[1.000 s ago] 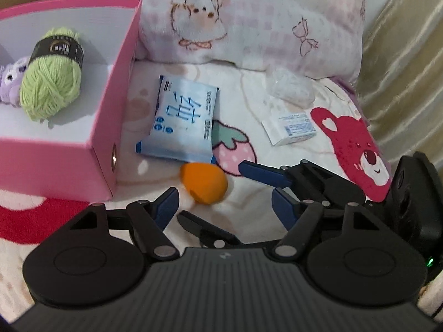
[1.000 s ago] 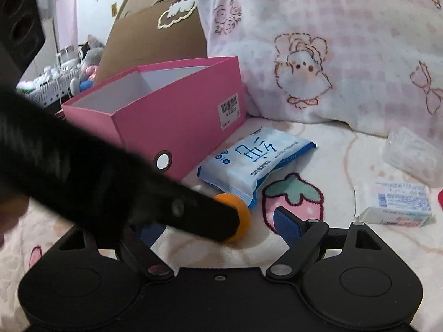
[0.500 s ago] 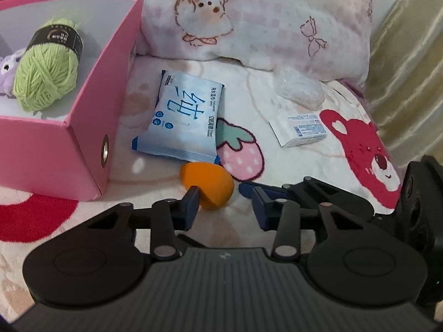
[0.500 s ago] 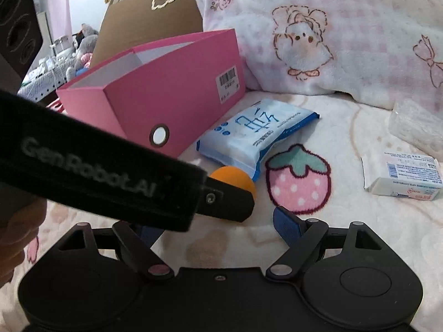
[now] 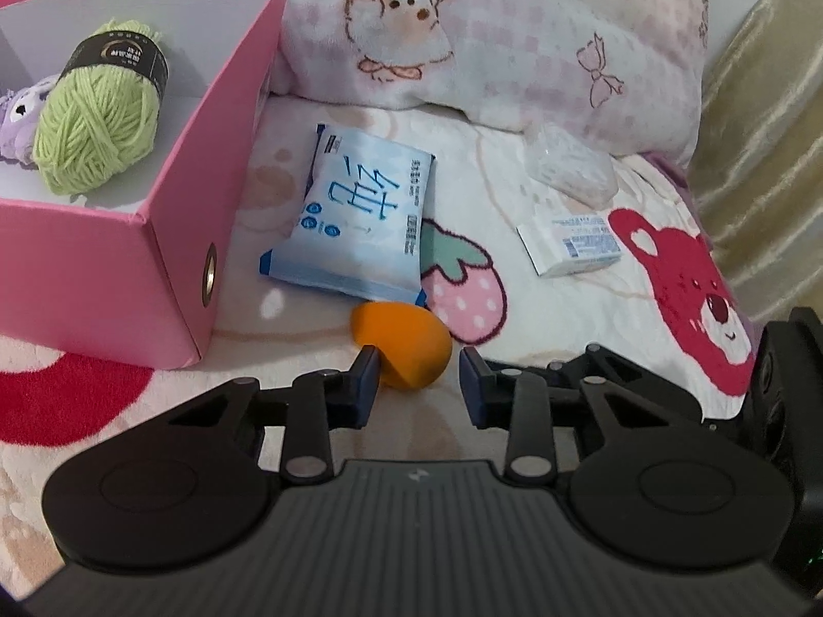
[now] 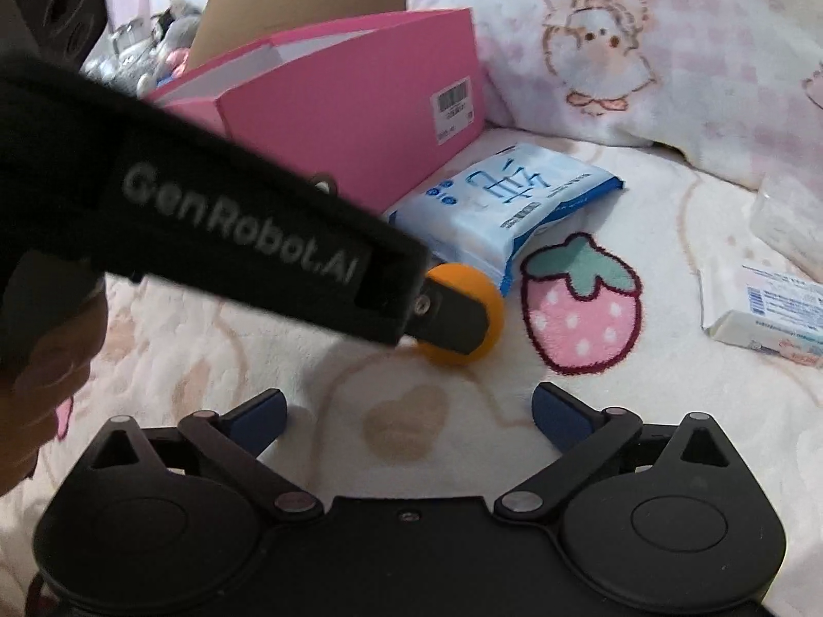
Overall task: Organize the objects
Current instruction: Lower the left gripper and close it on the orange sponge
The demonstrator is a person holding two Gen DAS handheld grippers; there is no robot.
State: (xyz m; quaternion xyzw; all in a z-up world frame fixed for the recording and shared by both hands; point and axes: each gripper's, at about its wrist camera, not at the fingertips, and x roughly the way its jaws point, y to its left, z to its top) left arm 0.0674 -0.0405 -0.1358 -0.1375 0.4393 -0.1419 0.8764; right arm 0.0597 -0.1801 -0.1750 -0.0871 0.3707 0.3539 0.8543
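At the far left an open pink cardboard box sits on the cream fleece bed blanket. It holds a light green ball of yarn with a black band and, beside it against the edge of the view, a small purple plush toy. Just right of the box lies a flat blue-and-white pack of wipes, one corner over a printed strawberry. The orange egg-shaped sponge rests on the blanket touching the pack's near edge. The left gripper has just been closing around it: the sponge's near end sits between the blue-padded fingers, the left pad against it, the right pad a sliver off, so the sponge is not yet clamped. Further right lie a crumpled clear plastic packet and a small white printed carton, below a pink checked pillow. The right gripper hovers near the sponge, its fingers just spread wide with only blanket between them.
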